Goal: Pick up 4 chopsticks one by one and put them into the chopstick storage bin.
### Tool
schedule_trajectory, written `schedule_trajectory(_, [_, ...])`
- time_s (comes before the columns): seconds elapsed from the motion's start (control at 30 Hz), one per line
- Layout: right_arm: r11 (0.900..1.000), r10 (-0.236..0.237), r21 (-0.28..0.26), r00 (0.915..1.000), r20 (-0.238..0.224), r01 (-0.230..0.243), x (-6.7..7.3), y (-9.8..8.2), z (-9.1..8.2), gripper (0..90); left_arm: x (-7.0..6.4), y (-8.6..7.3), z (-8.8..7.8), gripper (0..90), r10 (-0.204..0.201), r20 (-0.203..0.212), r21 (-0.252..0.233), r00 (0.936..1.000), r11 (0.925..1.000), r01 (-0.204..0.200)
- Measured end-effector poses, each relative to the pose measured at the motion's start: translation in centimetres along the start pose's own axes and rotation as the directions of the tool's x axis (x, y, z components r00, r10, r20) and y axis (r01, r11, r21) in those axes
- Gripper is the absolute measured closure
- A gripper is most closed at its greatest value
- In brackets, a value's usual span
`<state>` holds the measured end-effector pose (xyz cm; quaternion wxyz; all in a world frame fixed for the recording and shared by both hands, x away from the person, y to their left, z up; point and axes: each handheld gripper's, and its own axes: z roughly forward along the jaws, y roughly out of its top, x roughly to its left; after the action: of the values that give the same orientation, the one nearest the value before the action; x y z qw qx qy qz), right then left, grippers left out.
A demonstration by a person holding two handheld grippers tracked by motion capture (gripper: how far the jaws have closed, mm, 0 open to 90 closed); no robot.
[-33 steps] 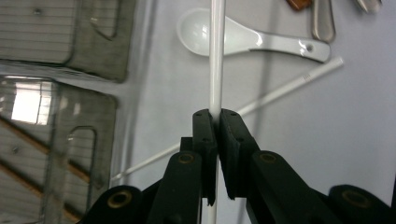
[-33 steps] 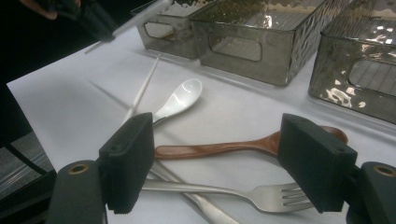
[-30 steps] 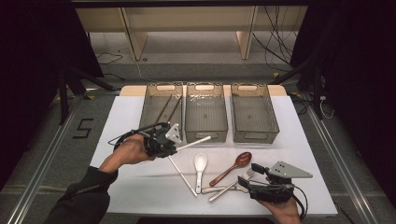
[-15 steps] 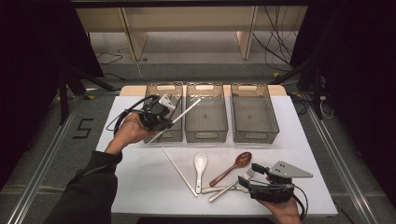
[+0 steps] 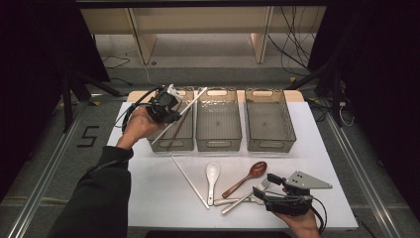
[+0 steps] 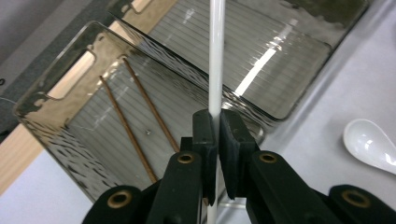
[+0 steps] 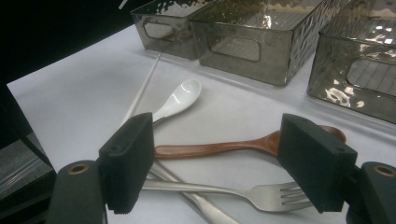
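Our left hand-held gripper [image 5: 171, 111] has carried the white chopstick [image 5: 184, 113] it clenches up over the left bin [image 5: 184, 144] holding two brown chopsticks [image 6: 140, 116], while its mate [image 5: 188, 181], spoons and fork await on the surface [image 5: 148, 193]

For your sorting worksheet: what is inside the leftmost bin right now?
Two brown chopsticks lie on the floor of the leftmost bin. The left gripper holds a white chopstick above it; its jaws hide the bin's near corner.
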<state>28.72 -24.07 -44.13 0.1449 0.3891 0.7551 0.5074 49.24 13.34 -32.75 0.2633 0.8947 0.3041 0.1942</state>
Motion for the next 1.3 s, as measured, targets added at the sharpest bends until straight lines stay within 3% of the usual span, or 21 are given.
schedule_trajectory(0.33, [1.0,-0.001,0.001,1.0,-0.001,0.001,0.0,0.0,0.0,28.2,1.9,-0.1,1.0,85.1,-0.044,-0.059,-0.033,0.9973,0.9986,0.042])
schedule_trajectory(0.47, [1.0,0.002,-0.001,1.0,-0.002,-0.002,0.0,0.0,0.0,28.2,2.7,-0.6,1.7,85.1,-0.092,-0.079,-0.054,0.9927,0.9947,0.088])
schedule_trajectory(0.73, [1.0,-0.002,0.0,1.0,-0.005,0.002,0.0,0.0,0.0,28.2,3.2,-1.3,2.6,85.1,-0.12,-0.116,-0.061,0.986,0.9916,0.114])
schedule_trajectory(1.3, [1.0,-0.002,0.001,1.0,-0.006,0.002,0.0,-0.1,0.1,28.2,3.7,-3.0,4.6,84.8,-0.165,-0.123,-0.035,0.9787,0.9862,0.162])
